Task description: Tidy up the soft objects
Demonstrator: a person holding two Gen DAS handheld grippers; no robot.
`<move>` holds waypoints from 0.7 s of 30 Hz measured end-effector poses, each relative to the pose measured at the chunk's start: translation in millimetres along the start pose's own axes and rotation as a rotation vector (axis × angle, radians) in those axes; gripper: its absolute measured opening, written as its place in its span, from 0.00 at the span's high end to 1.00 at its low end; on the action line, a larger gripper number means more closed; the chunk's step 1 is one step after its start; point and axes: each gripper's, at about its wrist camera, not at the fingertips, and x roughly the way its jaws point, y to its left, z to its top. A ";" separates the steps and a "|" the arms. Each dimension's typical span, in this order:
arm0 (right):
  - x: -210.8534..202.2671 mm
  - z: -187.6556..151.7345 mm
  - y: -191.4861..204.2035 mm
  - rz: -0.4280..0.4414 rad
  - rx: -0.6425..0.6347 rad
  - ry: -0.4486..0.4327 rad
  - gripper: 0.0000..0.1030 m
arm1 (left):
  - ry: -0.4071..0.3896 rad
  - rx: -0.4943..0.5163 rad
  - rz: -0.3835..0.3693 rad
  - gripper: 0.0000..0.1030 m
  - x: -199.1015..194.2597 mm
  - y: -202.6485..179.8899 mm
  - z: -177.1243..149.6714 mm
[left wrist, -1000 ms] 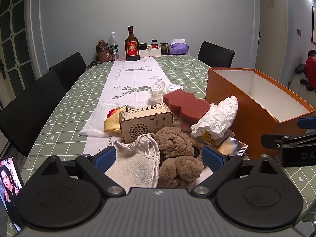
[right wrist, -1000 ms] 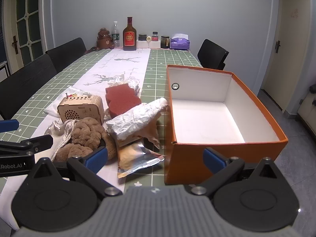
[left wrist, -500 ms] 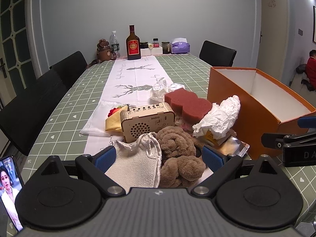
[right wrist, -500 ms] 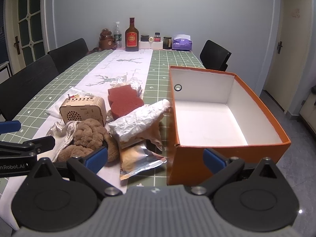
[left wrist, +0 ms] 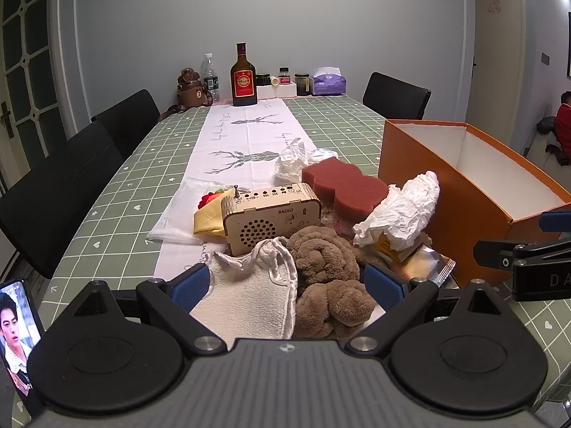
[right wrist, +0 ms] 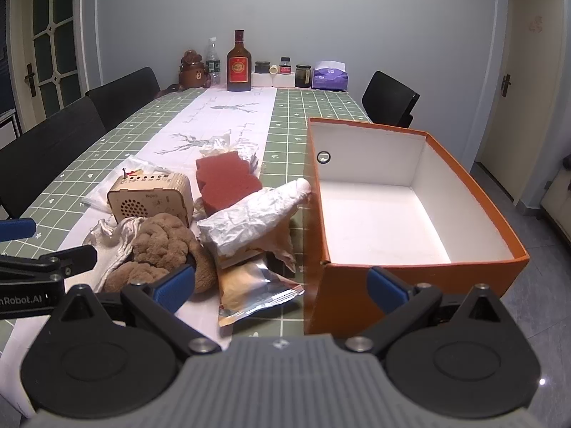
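- Since a second ago both cameras have drawn back slightly; nothing in the heap on the tabletop (left wrist: 117, 192) has shifted.
- Left gripper (left wrist: 287, 281) hovers low over the near edge of the heap, jaws wide and holding nothing; one white cloth pouch (left wrist: 249, 296) and one brown plush toy (left wrist: 326, 278) lie between its blue fingertips (left wrist: 189, 281).
- Right gripper (right wrist: 282, 281) hangs before the near corner of one orange box (right wrist: 403, 285), jaws wide and empty; the box's white inside holds nothing.
- One dark red sponge (left wrist: 344, 187) lies behind one wooden radio (left wrist: 269, 215), which stands just behind the plush toy.
- One wad of crumpled white paper (left wrist: 403, 208) rests on a yellow packet, just beside the box's left wall.
- One silver foil packet (right wrist: 253, 289) lies flat at the near end of the heap, close to the box.
- One yellow cloth with a red trim (left wrist: 208, 215) peeps out left of the radio, on a clear plastic bag.
- One crumpled clear bag (left wrist: 292, 158) sits behind the sponge on the white deer-print runner (left wrist: 242, 135).
- Far end of the tabletop: one amber bottle (left wrist: 243, 78), one water bottle (left wrist: 210, 76), one brown bear-shaped flask (left wrist: 189, 87), one purple tissue pack (left wrist: 328, 82) and several small jars.
- Three black chairs are in view: two on the left, one at the far right.
- One phone (left wrist: 16, 331) shows a video at the lower left.
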 end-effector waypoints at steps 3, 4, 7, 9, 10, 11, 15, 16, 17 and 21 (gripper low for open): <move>0.0 0.1 0.6 0.001 -0.001 0.001 0.02 | 0.000 0.000 0.000 0.00 0.1 0.2 0.0; 0.2 0.0 0.8 0.001 -0.001 0.000 0.02 | 0.000 0.000 0.000 0.00 0.3 -0.2 0.3; 0.3 0.0 1.7 0.001 -0.001 0.001 0.02 | 0.002 0.001 0.001 0.00 0.4 0.0 0.2; 0.1 -0.3 2.0 0.004 0.001 0.001 0.02 | 0.003 0.002 -0.001 0.00 0.0 0.6 0.3; 0.2 -0.8 3.3 0.007 0.002 0.000 0.02 | 0.004 0.002 -0.003 0.00 0.1 1.2 0.3; 0.1 -1.3 3.9 0.011 0.002 -0.002 0.02 | 0.005 0.002 -0.005 0.00 0.0 2.3 -0.2; 2.2 -6.7 8.0 0.022 -0.011 -0.020 0.02 | 0.009 0.005 -0.059 0.00 -0.1 5.9 -5.0; 3.5 -8.5 9.1 0.028 -0.015 -0.021 0.03 | 0.009 0.012 -0.074 0.02 -0.3 6.4 -7.8; 5.1 -10.4 10.8 0.034 -0.018 -0.018 0.05 | 0.011 0.017 -0.084 0.07 0.4 7.1 -9.7; 15.3 -15.8 18.7 0.080 -0.027 0.004 0.19 | 0.049 0.008 -0.103 0.15 11.2 13.2 -16.9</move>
